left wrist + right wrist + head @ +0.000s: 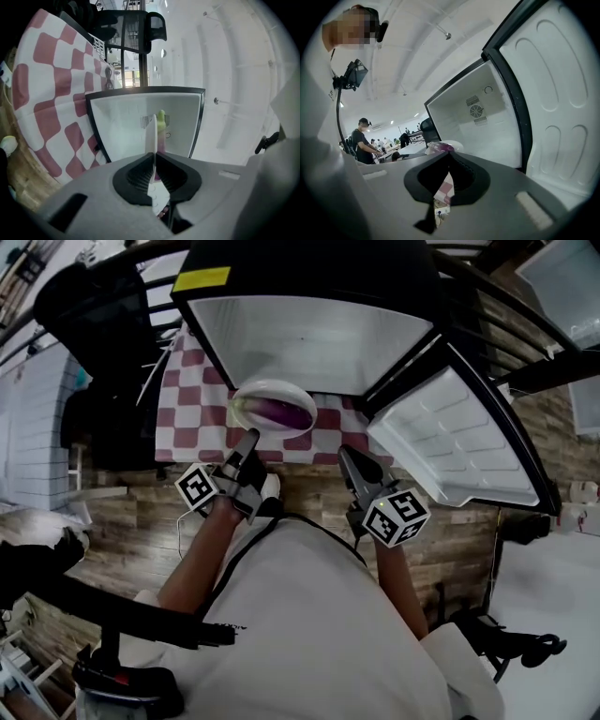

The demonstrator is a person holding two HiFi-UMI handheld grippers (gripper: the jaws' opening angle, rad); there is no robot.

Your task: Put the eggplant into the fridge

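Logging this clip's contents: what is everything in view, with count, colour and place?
fridge: one, black outside, white inside, open, ahead
fridge door: one, white lining, swung right
plate: one, white, before the fridge opening
eggplant: one, purple, green stem, on the plate
cloth: one, red-and-white checked, below the fridge opening
floor: one, brown wood, underfoot
left tool: one, grey, shut on the plate rim
right tool: one, grey, shut, empty, near the door

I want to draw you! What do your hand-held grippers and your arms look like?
The left hand-held gripper and the right hand-held gripper each have a grey body and black ridged jaws that narrow to a tip. Behind the jaws, each carries a white cube printed with black square markers. The arms have no sleeves showing, below a white top.
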